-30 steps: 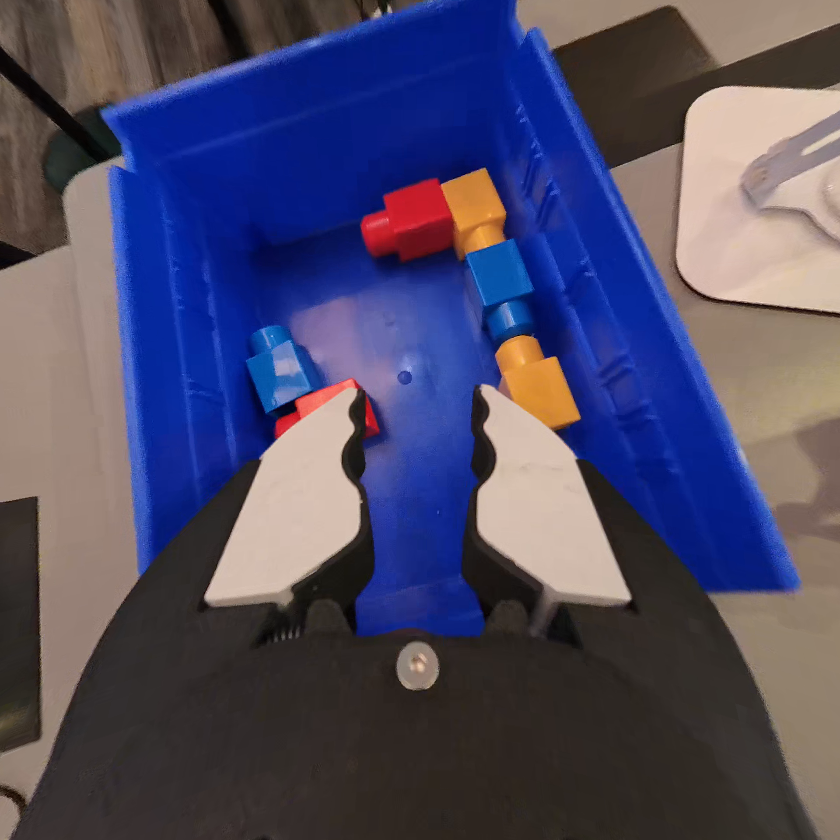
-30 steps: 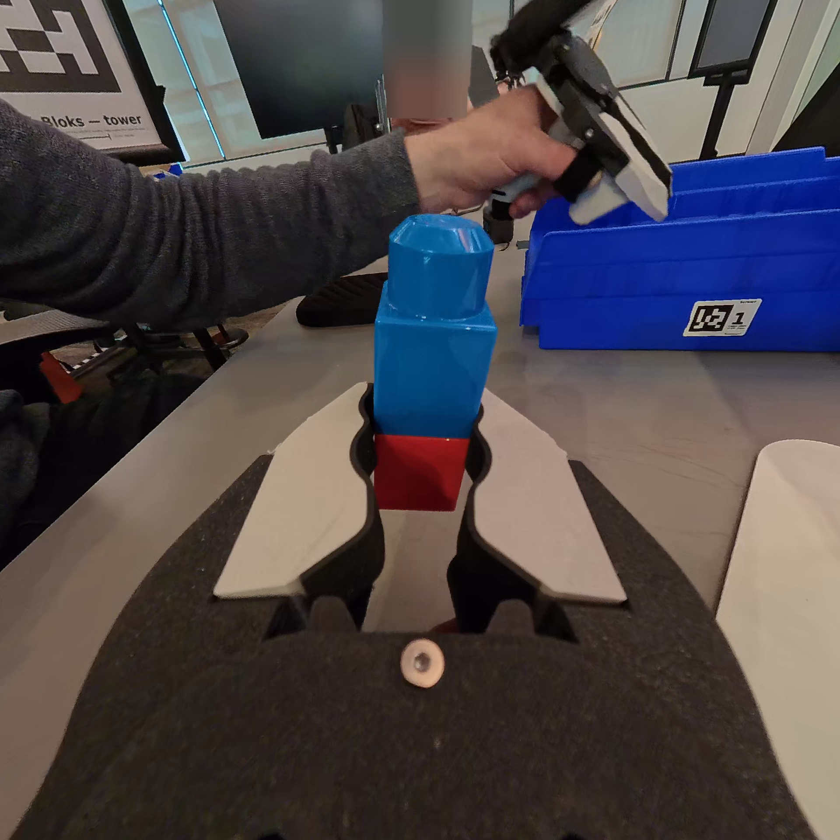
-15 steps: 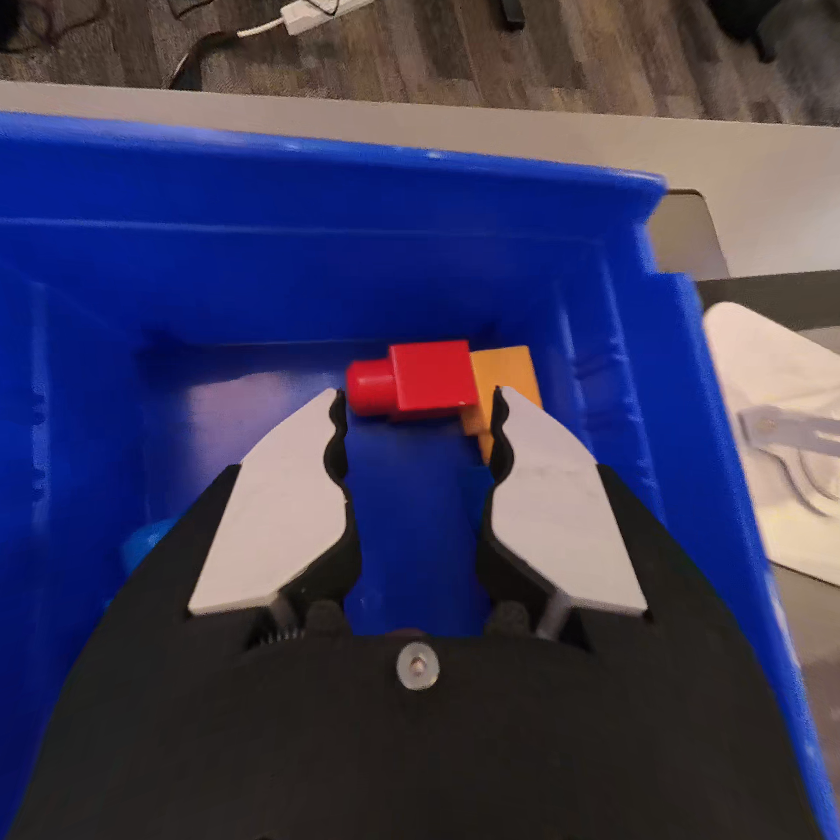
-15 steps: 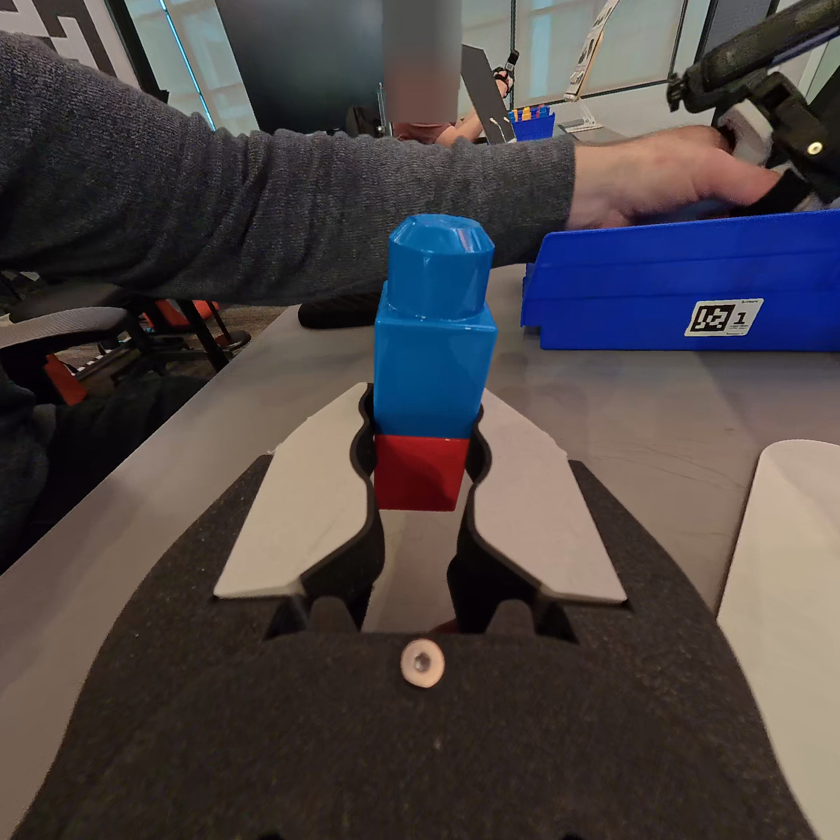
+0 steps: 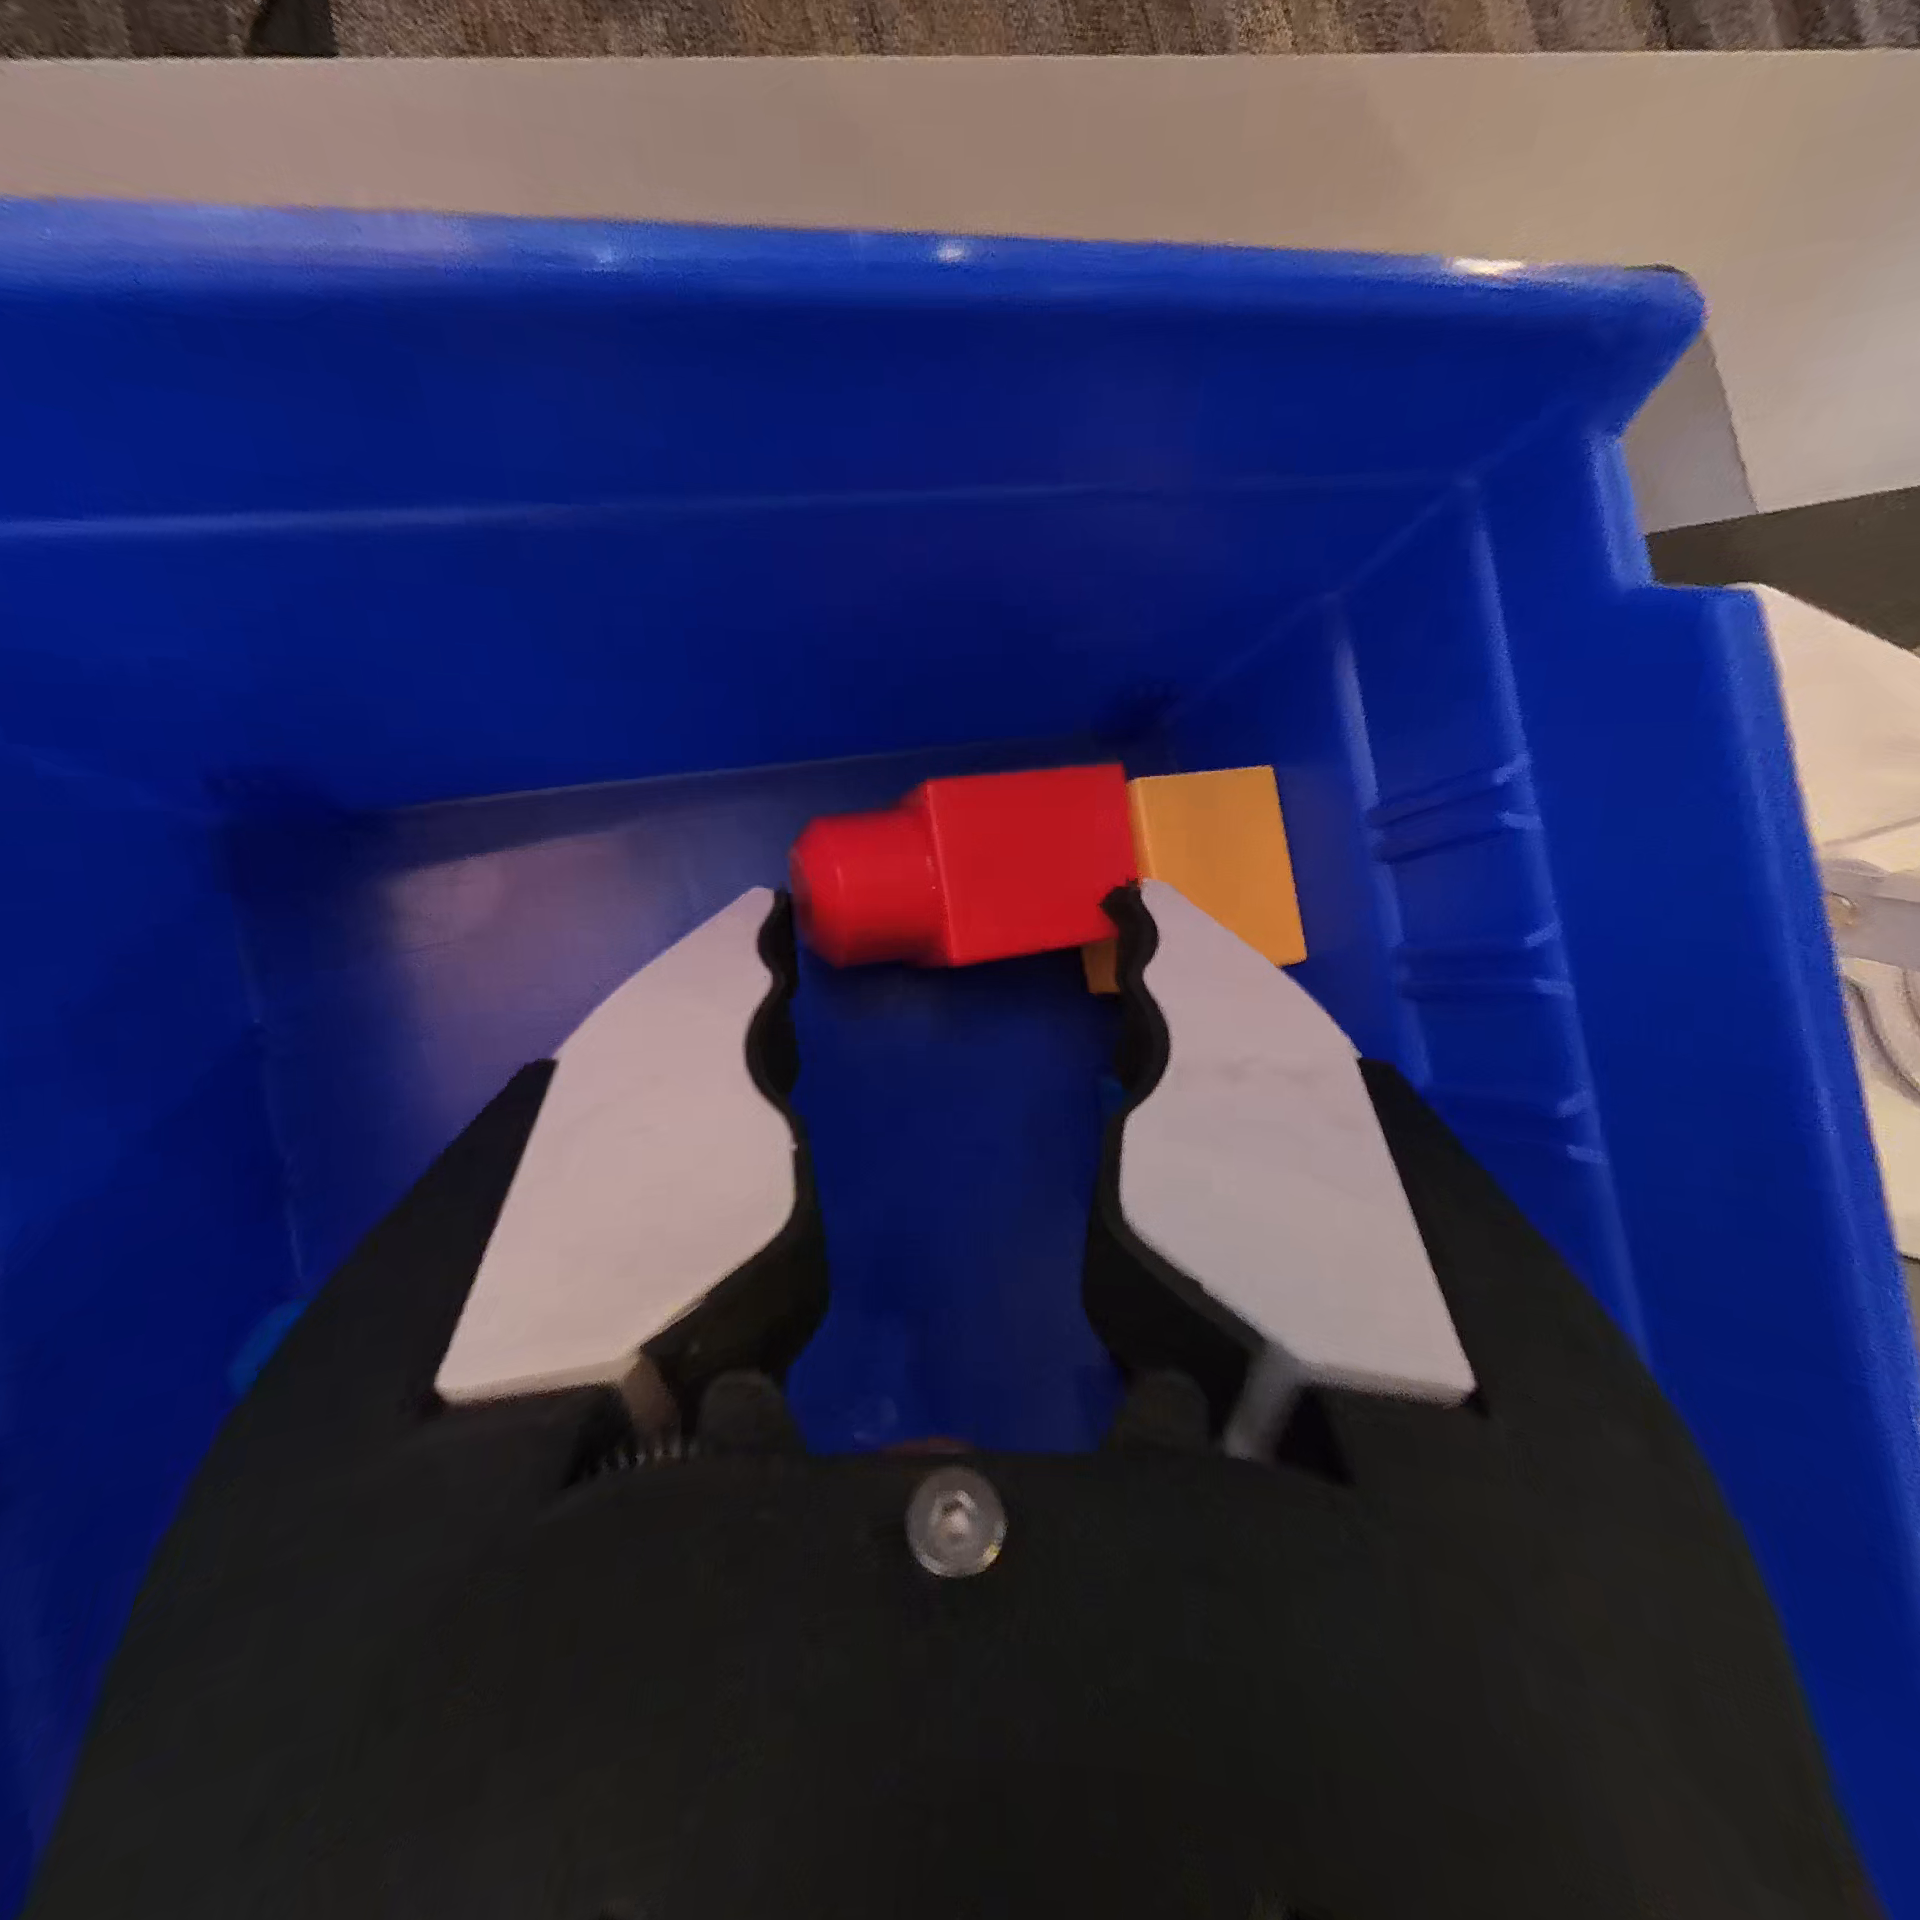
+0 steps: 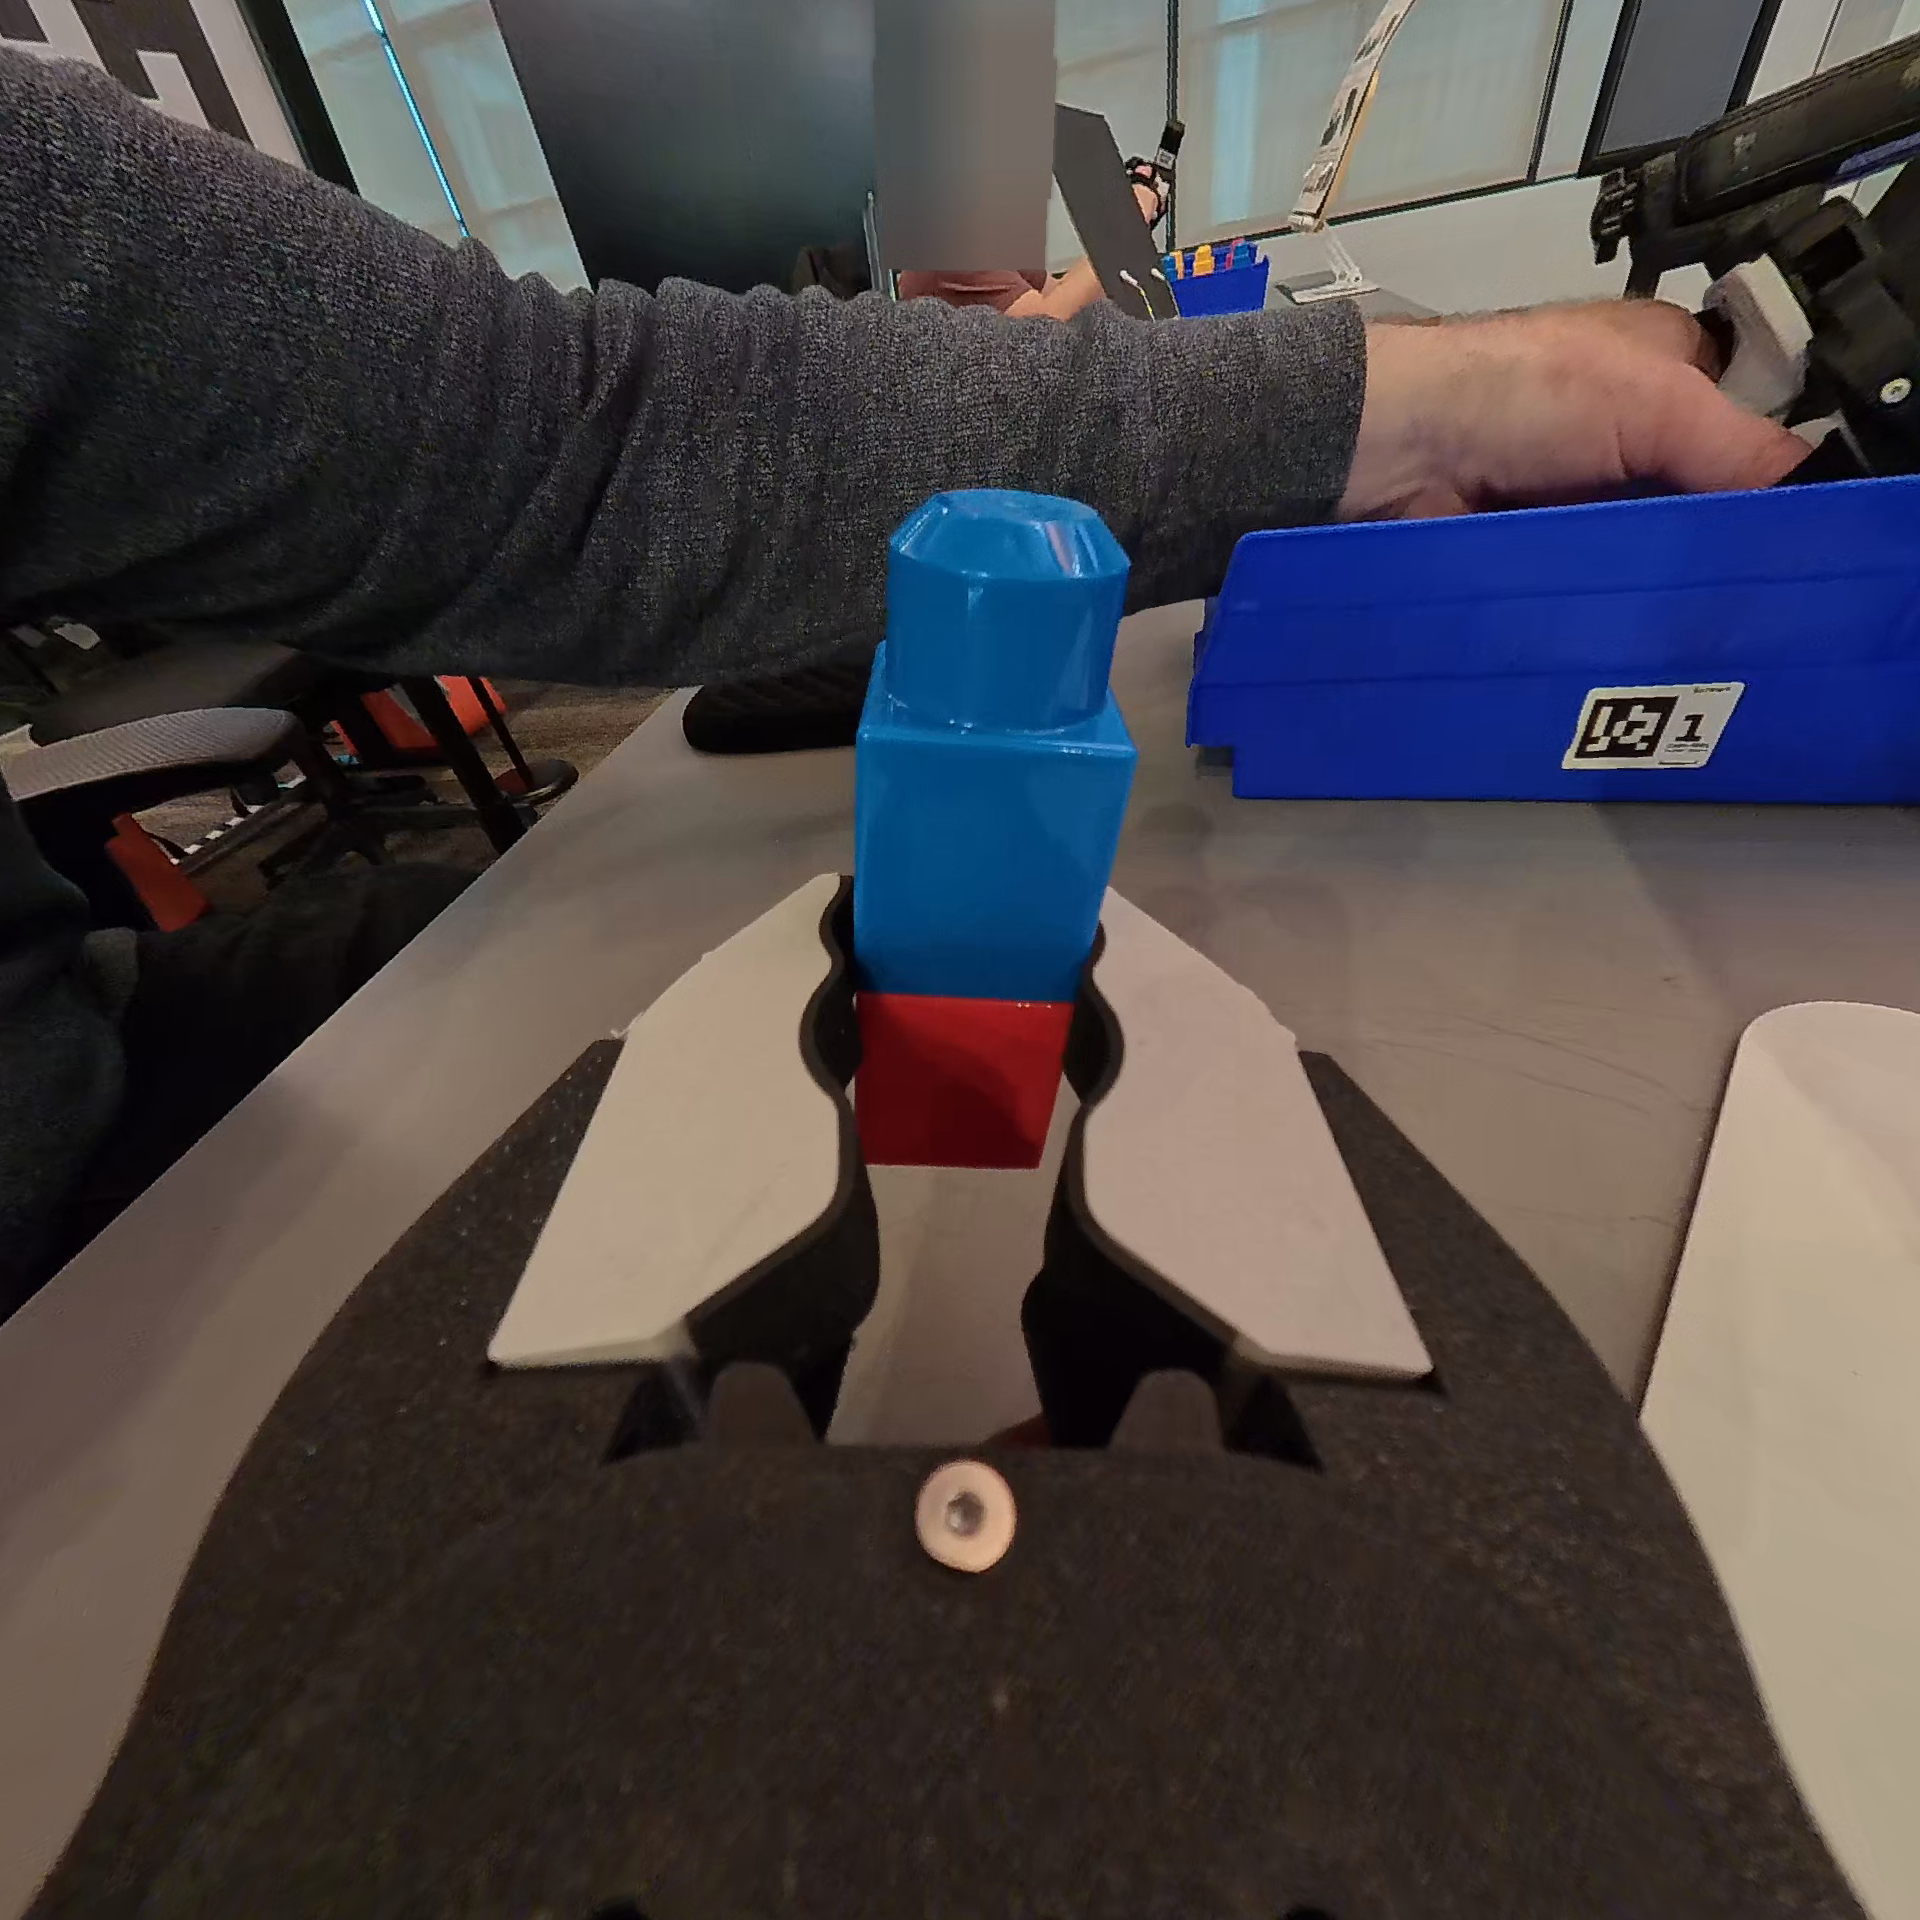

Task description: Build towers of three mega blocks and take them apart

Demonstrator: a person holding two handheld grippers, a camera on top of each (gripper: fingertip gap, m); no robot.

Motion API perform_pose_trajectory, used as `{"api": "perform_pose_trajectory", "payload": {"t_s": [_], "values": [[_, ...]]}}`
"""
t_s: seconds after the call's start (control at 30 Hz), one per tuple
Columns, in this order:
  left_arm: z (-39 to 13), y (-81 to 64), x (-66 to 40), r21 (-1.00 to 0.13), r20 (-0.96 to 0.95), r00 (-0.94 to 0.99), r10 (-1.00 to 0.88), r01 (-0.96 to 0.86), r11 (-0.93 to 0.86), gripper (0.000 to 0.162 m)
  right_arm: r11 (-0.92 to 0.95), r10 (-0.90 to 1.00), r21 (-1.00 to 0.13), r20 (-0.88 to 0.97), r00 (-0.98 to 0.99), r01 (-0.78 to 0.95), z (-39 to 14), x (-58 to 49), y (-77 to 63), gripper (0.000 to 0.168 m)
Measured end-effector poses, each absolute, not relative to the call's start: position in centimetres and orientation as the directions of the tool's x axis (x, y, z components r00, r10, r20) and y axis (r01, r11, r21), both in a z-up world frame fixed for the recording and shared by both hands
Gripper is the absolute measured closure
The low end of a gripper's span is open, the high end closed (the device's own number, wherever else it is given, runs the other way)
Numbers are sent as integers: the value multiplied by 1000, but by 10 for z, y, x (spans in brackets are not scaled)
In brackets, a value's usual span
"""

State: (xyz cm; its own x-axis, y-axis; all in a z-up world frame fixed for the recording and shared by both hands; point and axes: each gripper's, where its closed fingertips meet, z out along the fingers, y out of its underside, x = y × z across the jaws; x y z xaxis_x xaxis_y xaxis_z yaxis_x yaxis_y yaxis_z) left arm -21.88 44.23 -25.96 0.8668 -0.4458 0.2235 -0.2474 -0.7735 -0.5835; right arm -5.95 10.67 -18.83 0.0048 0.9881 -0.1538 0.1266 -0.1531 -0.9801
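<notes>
In the left wrist view my left gripper [image 5: 951, 914] is open, deep inside the blue bin [image 5: 727, 436]. Its fingertips flank a red block [image 5: 997, 878] that lies on its side by the far wall, stud to the left. A yellow block [image 5: 1221, 862] touches the red one on the right, partly behind my right fingertip. In the right wrist view my right gripper [image 6: 961, 935] is shut on a two-block tower standing on the grey table [image 6: 1403, 987]: a blue block [image 6: 987, 810] on top of a red block [image 6: 956, 1081]. The jaws meet the tower at the seam between the two.
A person's grey-sleeved arm [image 6: 623, 468] reaches across behind the tower to the blue bin [image 6: 1558, 644] at the right, which bears a tag. A white mat [image 6: 1808, 1351] lies at the table's right edge. Chairs stand beyond the table's left edge. One gripper's finger ends stand about 40 cm off the other's.
My left gripper has gone forward and down into the bin, up to the red block. The other blocks have dropped out of its view. My right gripper and the tower have not moved.
</notes>
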Motion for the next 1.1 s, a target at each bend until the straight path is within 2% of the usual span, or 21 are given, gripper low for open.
{"api": "perform_pose_trajectory", "payload": {"t_s": [0.2,0.3,0.47,0.67,0.73,0.9,0.97,1.1], "values": [[-259,440,-213,-594,199,845,-497,-300,-747,105,-153,988,-980,-154,5,126,-188,-59,107,132],[-252,442,-218,-629,122,853,-508,-330,-704,117,-155,988,-980,-155,5,124,-188,-59,107,132],[-250,433,-221,-616,-30,829,-559,-456,-642,121,-153,988,-980,-154,4,127,-188,-60,107,132],[-244,412,-211,-619,-152,762,-629,-570,-541,134,-148,989,-980,-149,4,131,-189,-60,106,132],[-241,400,-205,-617,-135,725,-676,-595,-515,148,-149,989,-980,-150,3,131,-189,-60,106,132],[-230,397,-204,-629,-166,668,-726,-638,-444,121,-148,989,-980,-149,3,133,-189,-60,106,132],[-235,402,-207,-580,-202,654,-729,-680,-449,109,-147,989,-980,-148,1,134,-189,-60,106,132],[-256,411,-205,-474,-236,608,-758,-753,-456,105,-147,989,-980,-149,2,132,-189,-60,106,132]]}}
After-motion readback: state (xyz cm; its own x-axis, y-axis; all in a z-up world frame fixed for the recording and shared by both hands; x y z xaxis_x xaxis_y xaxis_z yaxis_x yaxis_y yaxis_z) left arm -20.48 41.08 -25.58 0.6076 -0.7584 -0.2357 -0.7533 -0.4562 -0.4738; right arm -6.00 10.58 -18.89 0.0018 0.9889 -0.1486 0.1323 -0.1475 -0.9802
